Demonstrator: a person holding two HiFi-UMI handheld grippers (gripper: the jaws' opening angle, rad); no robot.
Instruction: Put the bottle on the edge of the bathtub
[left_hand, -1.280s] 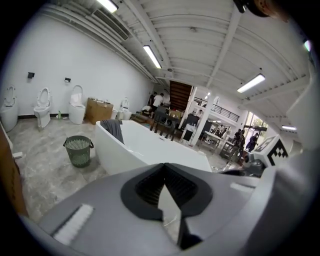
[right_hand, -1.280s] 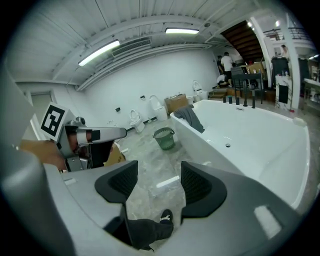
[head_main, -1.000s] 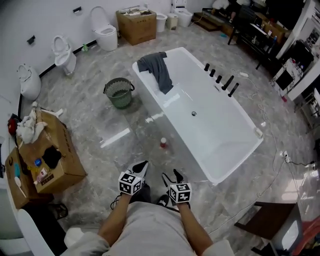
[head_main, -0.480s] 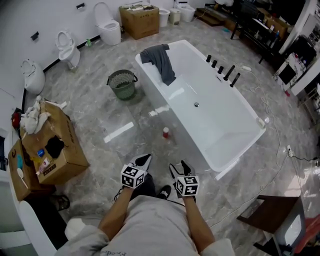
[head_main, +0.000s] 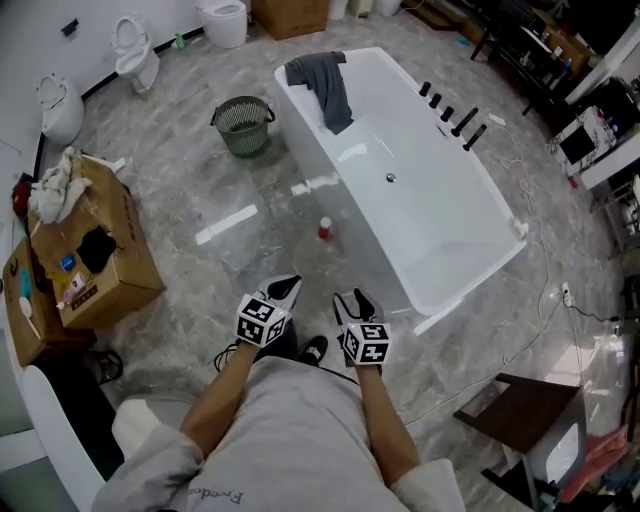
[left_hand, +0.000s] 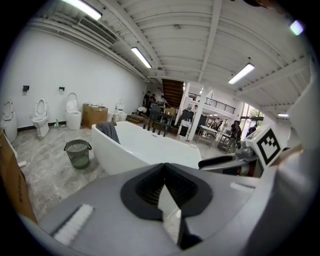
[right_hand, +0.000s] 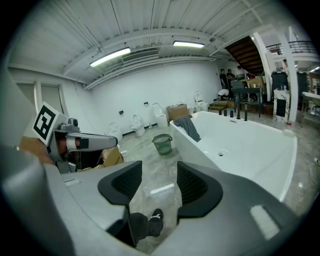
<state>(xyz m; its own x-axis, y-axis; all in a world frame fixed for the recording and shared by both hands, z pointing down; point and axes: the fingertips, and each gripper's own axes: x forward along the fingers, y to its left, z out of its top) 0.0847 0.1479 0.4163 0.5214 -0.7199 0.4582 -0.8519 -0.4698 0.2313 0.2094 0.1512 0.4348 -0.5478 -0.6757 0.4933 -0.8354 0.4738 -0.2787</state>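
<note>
A small red-and-white bottle (head_main: 324, 229) stands upright on the marble floor, close beside the long left wall of the white bathtub (head_main: 430, 225). Both grippers are held in front of the person's body, well short of the bottle. My left gripper (head_main: 284, 292) is shut with nothing in it; in the left gripper view its jaws (left_hand: 164, 172) meet. My right gripper (head_main: 352, 300) is open and empty; its jaws (right_hand: 159, 182) have just been closing a little, with only floor and a shoe between them. Neither gripper view shows the bottle.
A grey towel (head_main: 322, 85) hangs over the tub's far end, and black taps (head_main: 452, 115) line its right rim. A green basket (head_main: 241, 126) stands left of the tub. Cardboard boxes (head_main: 95, 260) sit at left, toilets (head_main: 135, 60) along the wall, a dark chair (head_main: 520, 410) at lower right.
The person has walked towards the tub, so the bottle and tub lie nearer the grippers. The right jaws stand a little narrower. The left gripper stays shut.
</note>
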